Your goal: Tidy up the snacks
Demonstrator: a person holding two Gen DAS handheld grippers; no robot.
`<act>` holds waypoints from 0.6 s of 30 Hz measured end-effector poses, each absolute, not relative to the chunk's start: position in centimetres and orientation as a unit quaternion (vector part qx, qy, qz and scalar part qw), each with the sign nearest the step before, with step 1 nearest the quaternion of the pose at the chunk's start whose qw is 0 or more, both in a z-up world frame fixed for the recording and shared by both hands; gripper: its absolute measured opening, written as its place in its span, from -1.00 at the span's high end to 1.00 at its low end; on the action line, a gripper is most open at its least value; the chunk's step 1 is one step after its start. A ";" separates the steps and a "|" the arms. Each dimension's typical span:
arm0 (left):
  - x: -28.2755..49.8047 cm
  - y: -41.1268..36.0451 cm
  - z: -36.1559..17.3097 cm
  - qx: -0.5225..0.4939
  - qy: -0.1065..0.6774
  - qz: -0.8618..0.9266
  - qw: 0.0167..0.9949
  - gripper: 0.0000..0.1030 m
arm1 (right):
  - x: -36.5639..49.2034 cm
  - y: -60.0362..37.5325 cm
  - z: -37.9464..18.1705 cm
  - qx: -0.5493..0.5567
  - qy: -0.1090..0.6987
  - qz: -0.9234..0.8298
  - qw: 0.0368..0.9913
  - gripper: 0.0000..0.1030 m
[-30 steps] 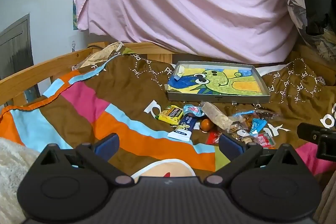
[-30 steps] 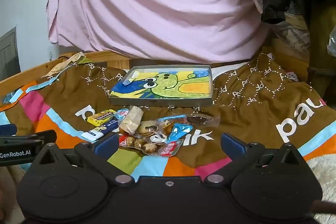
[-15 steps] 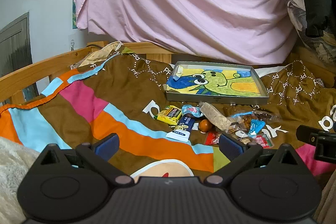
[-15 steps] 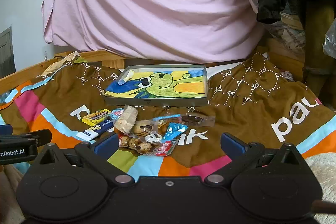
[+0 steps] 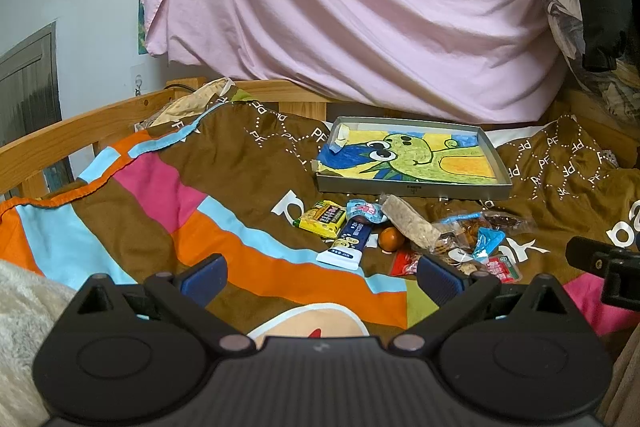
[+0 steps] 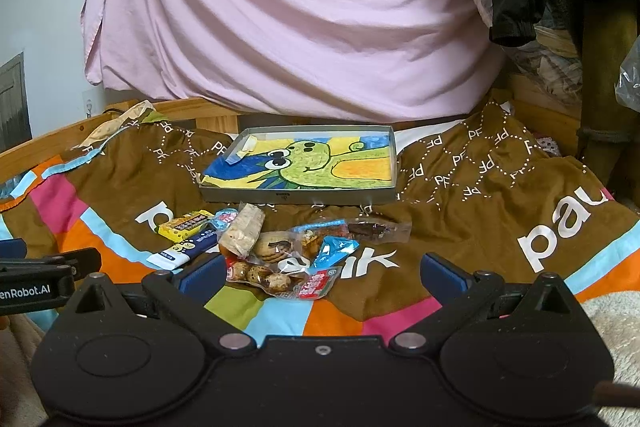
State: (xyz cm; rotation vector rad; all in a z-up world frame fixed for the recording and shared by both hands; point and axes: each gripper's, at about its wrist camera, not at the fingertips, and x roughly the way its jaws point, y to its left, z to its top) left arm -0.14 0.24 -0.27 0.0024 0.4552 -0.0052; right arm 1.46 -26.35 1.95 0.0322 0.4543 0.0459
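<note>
Many snacks (image 6: 276, 247) litter brown blanket (image 6: 460, 227) below pink sheet (image 6: 288, 7).

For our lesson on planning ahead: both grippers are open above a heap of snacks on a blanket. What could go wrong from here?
1. The snacks overlap in a heap, so a grasp may drag neighbours along.
2. The blanket is soft and wrinkled; fingers could pinch fabric.
3. The small brown ball may roll away if nudged.

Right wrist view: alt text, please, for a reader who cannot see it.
The open, empty right gripper hovers over a pile of snacks on a colourful blanket. Behind the pile lies a shallow tray with a cartoon drawing inside.
</note>
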 end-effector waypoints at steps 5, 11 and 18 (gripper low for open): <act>-0.1 0.3 -0.3 0.001 0.226 -0.003 0.974 -0.99 | 1.4 -26.4 2.0 0.016 0.224 0.023 0.974 -0.99; -0.1 0.2 -0.4 0.001 0.226 -0.003 0.974 -0.99 | 1.4 -26.4 2.0 0.016 0.224 0.023 0.974 -0.99; -0.2 0.1 -0.7 0.001 0.228 -0.002 0.974 -0.99 | 1.4 -26.4 2.0 0.016 0.224 0.023 0.974 -0.99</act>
